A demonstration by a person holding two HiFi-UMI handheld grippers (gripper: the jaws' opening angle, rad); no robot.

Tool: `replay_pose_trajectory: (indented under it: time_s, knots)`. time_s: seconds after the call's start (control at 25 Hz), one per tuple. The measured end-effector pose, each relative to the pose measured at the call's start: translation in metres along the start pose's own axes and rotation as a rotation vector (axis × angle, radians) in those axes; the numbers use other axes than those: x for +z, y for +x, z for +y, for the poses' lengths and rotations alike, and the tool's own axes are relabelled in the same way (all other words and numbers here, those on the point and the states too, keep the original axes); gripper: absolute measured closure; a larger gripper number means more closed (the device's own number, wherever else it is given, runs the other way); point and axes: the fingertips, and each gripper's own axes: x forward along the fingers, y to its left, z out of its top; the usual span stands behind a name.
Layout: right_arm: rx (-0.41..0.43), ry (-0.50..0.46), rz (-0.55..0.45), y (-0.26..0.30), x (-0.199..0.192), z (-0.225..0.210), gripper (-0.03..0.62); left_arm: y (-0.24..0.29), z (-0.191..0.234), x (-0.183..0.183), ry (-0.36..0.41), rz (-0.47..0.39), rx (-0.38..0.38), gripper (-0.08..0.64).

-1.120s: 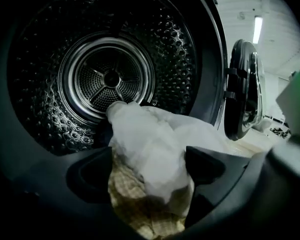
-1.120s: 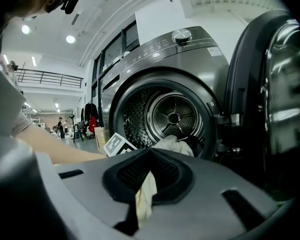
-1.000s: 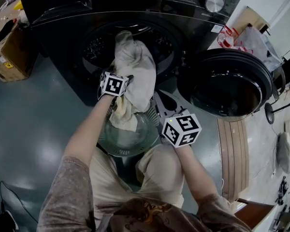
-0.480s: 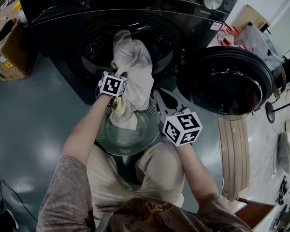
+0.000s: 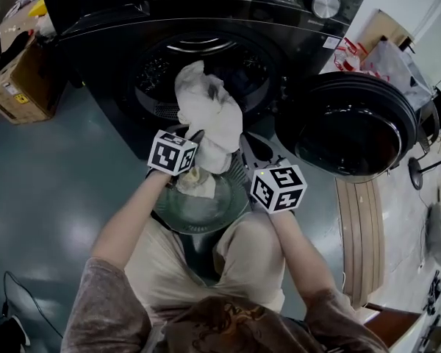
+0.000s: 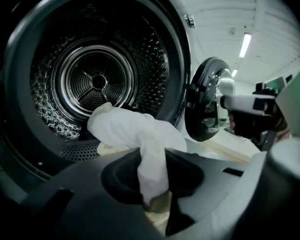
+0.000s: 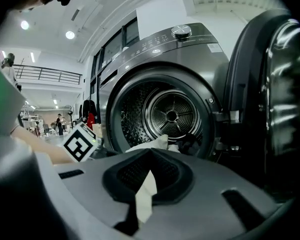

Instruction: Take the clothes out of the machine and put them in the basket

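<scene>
Clothes update: one pale, soft, crumpled cloth (image 5: 206,112) hangs from the machine's dimpled steel drum (image 6: 50,99) down into the round ribbed basket (image 5: 165,213). The left gripper (image 6: 152,184) jaws have just been closing and now pinch a fold. The right gripper (image 7: 145,194) pinches a strip too. I'd lift it clear of the door rim first, then lower it in.

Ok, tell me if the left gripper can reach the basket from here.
Probably yes. The left gripper, jaws just closing on the cloth, is over the basket rim, with only hanging cloth between. The cloth's top lies at the drum mouth.
</scene>
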Motion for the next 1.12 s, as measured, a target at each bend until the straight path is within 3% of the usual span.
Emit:
replay_pose_trajectory:
  time_s: [0.32, 0.52, 0.72, 0.96, 1.12]
  knots:
    - [0.003, 0.002, 0.005, 0.004, -0.001, 0.002, 0.597, -0.062, -0.052, -0.030, -0.027, -0.011, -0.096, 0.472]
    - [0.003, -0.007, 0.003, 0.008, 0.001, 0.004, 0.597, -0.092, -0.090, -0.044, 0.001, -0.030, -0.149, 0.471]
    - [0.005, -0.005, 0.009, 0.009, 0.000, 0.007, 0.597, -0.117, -0.124, -0.061, -0.046, -0.033, -0.200, 0.468]
    - [0.011, -0.006, 0.007, 0.010, -0.001, 0.010, 0.597, -0.117, -0.128, -0.062, -0.054, -0.027, -0.200, 0.464]
    - [0.017, 0.004, 0.004, 0.011, -0.001, 0.011, 0.597, -0.112, -0.119, -0.061, -0.032, -0.015, -0.152, 0.453]
